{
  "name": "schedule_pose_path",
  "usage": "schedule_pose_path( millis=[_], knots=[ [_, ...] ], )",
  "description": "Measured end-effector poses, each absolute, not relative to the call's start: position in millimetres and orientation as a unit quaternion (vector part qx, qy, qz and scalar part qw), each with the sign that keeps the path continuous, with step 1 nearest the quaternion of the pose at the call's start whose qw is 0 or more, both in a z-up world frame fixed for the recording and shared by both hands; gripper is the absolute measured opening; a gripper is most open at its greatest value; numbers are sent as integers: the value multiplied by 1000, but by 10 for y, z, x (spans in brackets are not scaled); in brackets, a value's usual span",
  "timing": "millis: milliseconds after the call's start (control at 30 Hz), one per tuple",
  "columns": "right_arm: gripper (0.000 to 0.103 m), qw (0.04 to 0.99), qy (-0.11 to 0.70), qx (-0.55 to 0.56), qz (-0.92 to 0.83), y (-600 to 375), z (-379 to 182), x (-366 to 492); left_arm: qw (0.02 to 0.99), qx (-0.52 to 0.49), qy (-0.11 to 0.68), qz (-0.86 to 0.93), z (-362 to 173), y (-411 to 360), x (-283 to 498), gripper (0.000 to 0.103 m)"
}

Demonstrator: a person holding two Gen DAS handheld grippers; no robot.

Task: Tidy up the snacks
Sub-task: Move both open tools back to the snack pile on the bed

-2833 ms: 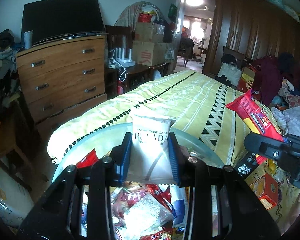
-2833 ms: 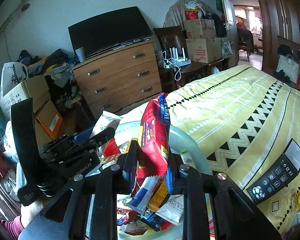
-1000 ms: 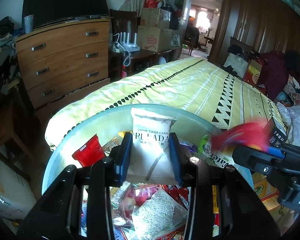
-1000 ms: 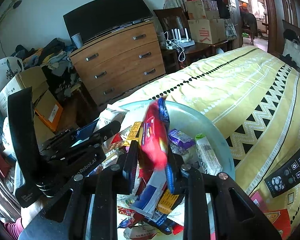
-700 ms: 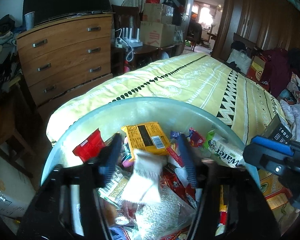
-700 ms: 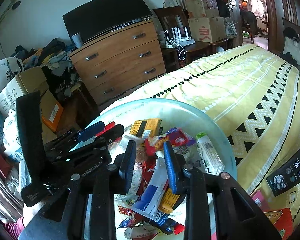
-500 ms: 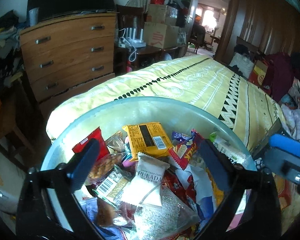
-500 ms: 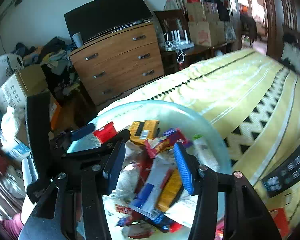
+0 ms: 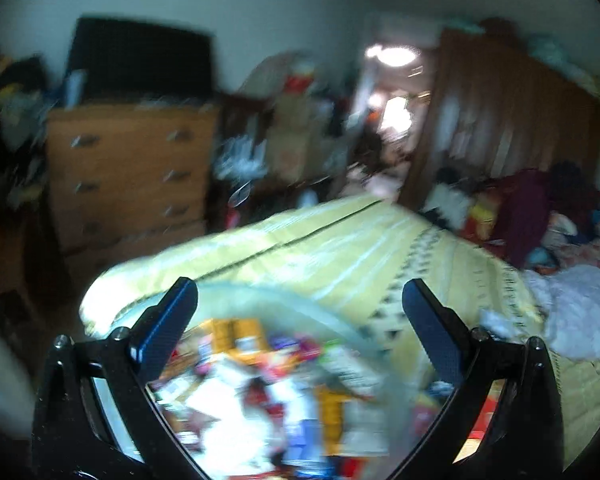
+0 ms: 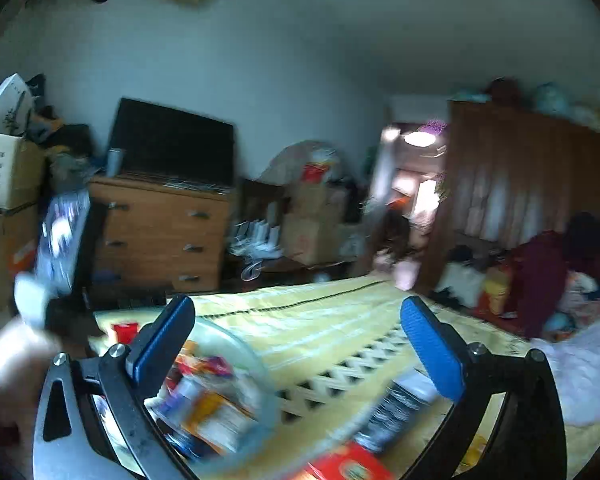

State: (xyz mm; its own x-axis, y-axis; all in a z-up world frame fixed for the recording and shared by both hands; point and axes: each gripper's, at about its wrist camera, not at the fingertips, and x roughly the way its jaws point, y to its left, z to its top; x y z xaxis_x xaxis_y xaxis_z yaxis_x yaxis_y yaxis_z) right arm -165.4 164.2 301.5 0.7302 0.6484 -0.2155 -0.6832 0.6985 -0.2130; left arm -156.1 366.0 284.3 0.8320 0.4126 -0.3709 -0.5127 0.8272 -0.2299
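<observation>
both packets, gripped a moment ago, now lie among the snacks (image 9: 268,392) in the bowl (image 9: 260,294) on the bed (image 9: 340,256); left gripper (image 9: 300,316) and right gripper (image 10: 298,332) have just spread wide, empty.

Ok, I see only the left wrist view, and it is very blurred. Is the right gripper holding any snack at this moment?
Observer: No. The jaws of the right gripper have just been opening. They stand wide apart with nothing between them.
Operator: And what lies on the bedspread in front of it?
Observer: A dark remote control. It lies beside the basin of snacks, apart from it.
</observation>
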Motion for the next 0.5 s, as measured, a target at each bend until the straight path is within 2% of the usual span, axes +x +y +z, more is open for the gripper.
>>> schedule_pose_path(
  millis=[100, 233, 300, 400, 433, 500],
  knots=[
    [103, 926, 154, -119, 325, 968, 2578, -1558, 968, -136, 134, 165, 3009, 3066, -1470, 103],
    [102, 920, 289, -91, 250, 15, 1800, -1451, 984, -79, 155, 25, 2958, 2031, -1260, 103],
    [95, 912, 340, -57, 224, -429, 1517, -1361, 982, -37, 178, -47, 2824, 1464, -1164, 103],
    [81, 899, 390, 4, 202, -990, 1195, -1190, 963, -13, 243, -117, 2447, 916, -957, 103],
    [71, 894, 401, 20, 197, -1141, 1103, -1105, 956, -15, 265, -124, 2306, 827, -872, 103],
    [70, 890, 409, 35, 197, -1409, 945, -895, 940, -23, 315, -131, 2005, 666, -687, 102]
  ],
)
